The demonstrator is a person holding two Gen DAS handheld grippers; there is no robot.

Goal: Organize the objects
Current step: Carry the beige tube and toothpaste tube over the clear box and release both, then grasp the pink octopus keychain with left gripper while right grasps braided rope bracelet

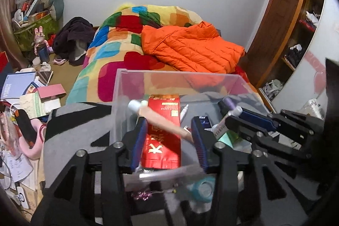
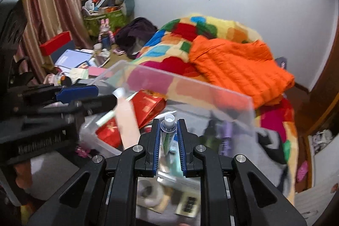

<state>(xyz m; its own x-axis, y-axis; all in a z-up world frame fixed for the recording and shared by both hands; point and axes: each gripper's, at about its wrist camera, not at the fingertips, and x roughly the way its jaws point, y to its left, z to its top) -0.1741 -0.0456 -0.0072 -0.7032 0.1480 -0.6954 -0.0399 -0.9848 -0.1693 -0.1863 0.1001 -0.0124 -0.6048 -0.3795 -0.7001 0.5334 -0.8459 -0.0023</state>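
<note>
**Bedroom clutter, bin partly filled**

Cluttered bed behind; clear bin [image 1: 135,86] already holds a red packet [image 1: 163,132]. Left gripper [image 1: 169,137], jaws apart, has a peach tube [image 1: 163,122] lying loose between them; right gripper [image 2: 167,135] clamps a toothpaste tube [image 2: 166,135], 1 still to drop

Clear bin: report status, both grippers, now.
Left gripper open over clear bin; peach tube lies loose between its fingers. Right gripper shut on white tube above bin. Red packet already inside.
</note>
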